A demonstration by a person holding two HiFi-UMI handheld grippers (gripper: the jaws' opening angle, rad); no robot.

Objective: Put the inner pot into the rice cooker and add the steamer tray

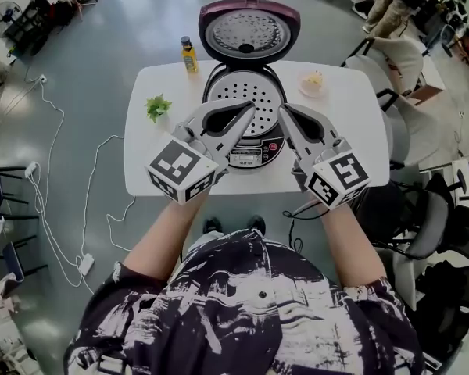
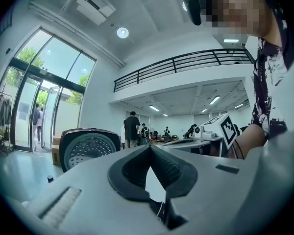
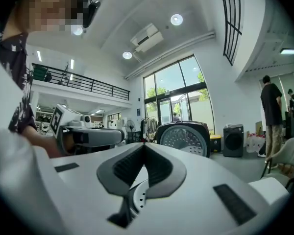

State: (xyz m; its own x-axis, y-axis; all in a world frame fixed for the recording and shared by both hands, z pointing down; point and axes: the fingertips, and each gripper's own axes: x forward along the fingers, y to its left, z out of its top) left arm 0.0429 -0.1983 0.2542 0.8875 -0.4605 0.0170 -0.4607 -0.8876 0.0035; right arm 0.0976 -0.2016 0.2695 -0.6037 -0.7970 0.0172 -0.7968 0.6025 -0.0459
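A white rectangular table carries a dark maroon rice cooker with its round lid swung up and open. In the cooker's mouth lies the pale grey perforated steamer tray, flat and level. Whether the inner pot sits beneath it cannot be told, as the tray covers the opening.

Both tools hover just in front of the cooker, above its control panel. The left gripper has its jaws pressed together at the tips with nothing between them. The right gripper is likewise closed and empty, with a slice of the tray showing below its jaws in its own view.

The tray looks thin, so it is probably light and stiff, with a smooth, rather slippery surface. Its raised rim seems the sensible place to pinch, one tool on each side to keep it level.

Smaller things stand near the cooker: a leafy green sprig, a small dish of pale food and a yellow bottle with a dark cap.
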